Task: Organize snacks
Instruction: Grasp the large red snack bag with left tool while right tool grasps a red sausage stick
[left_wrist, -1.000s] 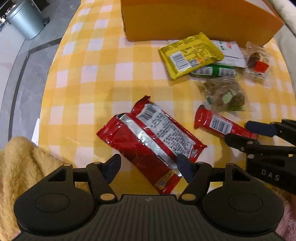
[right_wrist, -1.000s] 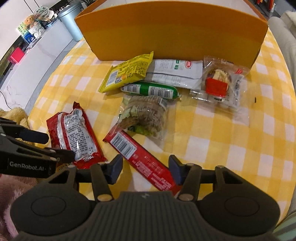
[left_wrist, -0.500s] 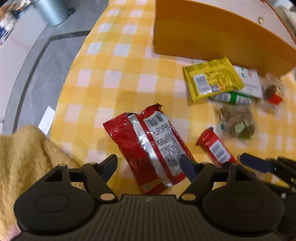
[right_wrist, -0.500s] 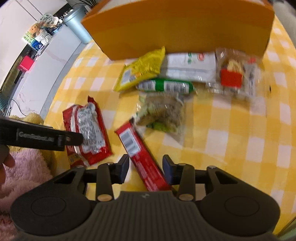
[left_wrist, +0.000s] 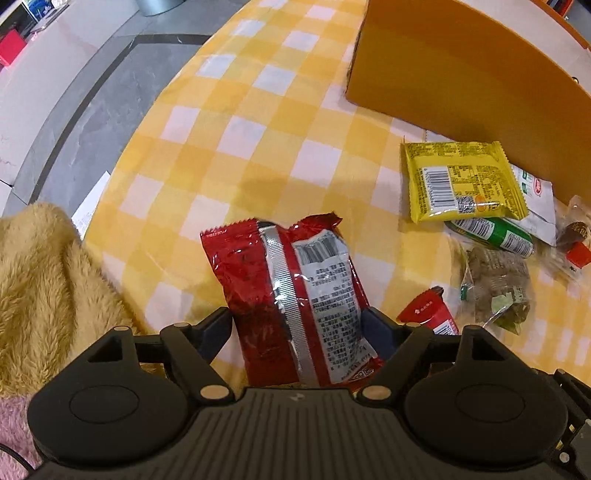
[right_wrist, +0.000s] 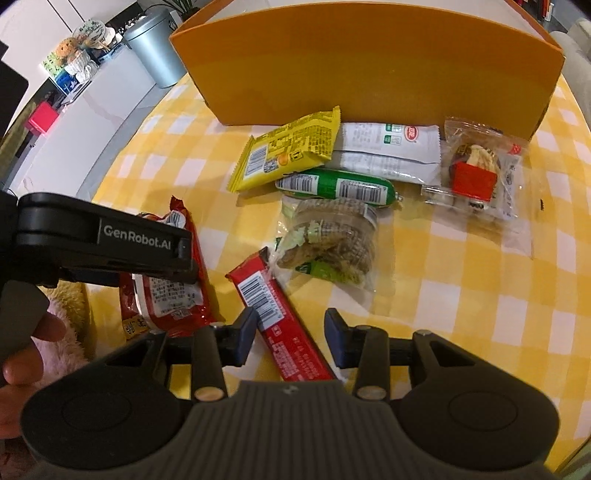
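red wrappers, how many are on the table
2. The wide red snack bag lies near the table's edge between the left gripper's opening jaws. The slim red bar lies beside it, between the right gripper's fingers. Others could be hidden inside the orange box.

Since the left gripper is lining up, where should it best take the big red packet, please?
Probably across the red packet's near half, straight from above: it lies flat, long axis between the opening left gripper's fingers, with its long edges clear of the red bar.
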